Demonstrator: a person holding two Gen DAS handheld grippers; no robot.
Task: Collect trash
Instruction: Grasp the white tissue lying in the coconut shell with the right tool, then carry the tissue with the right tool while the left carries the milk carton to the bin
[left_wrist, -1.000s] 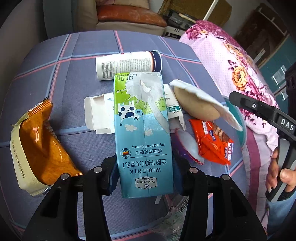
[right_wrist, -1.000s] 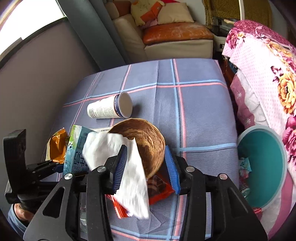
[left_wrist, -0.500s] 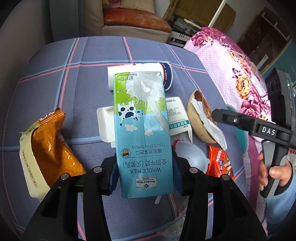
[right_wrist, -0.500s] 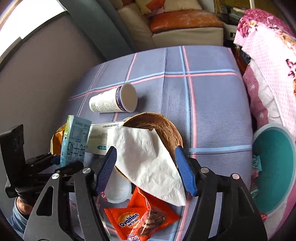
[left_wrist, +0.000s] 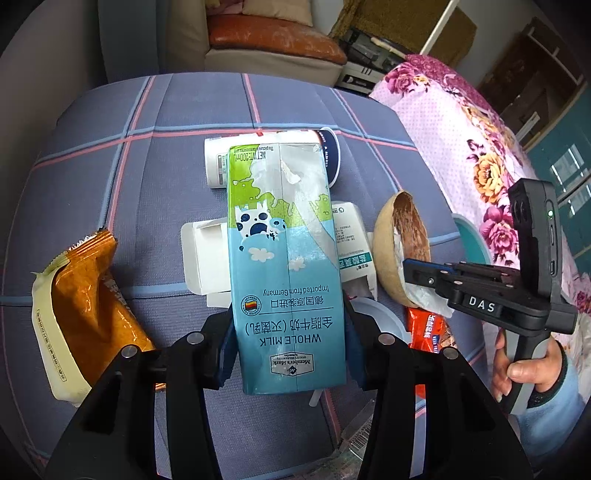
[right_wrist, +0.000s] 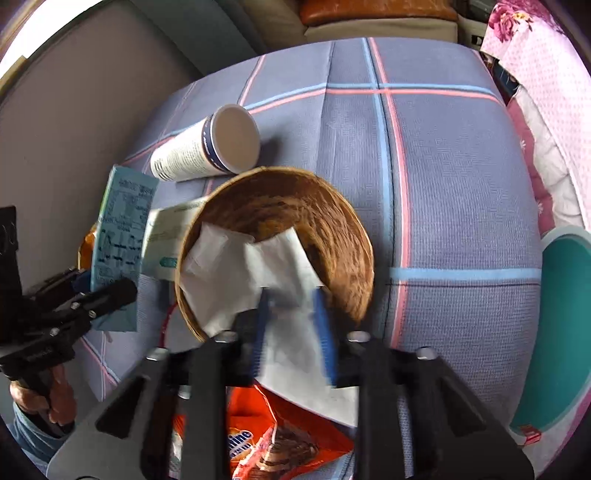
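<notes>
My left gripper (left_wrist: 288, 321) is shut on a blue and green whole-milk carton (left_wrist: 284, 258), held upright above the checked tablecloth (left_wrist: 147, 177). In the right wrist view, my right gripper (right_wrist: 293, 314) hangs over the near rim of a brown coconut-shell bowl (right_wrist: 325, 229). Its jaws are closing, with a white napkin (right_wrist: 236, 273) from the bowl gathered between the blue pads. The left wrist view shows that gripper (left_wrist: 417, 269) at the bowl (left_wrist: 406, 229), with a hand on its handle. An orange-red Ovaltine wrapper (right_wrist: 280, 432) lies just under the right gripper.
A paper cup (right_wrist: 207, 147) lies on its side behind the bowl. An orange snack bag (left_wrist: 85, 306) lies at the left and a flattened white box (left_wrist: 207, 251) under the carton. A teal bin (right_wrist: 554, 332) stands off the right edge beside pink floral bedding (left_wrist: 461, 129).
The right gripper sank toward the bowl, let the napkin go with wide jaws, then closed around it again. The left gripper kept still, holding the carton.
</notes>
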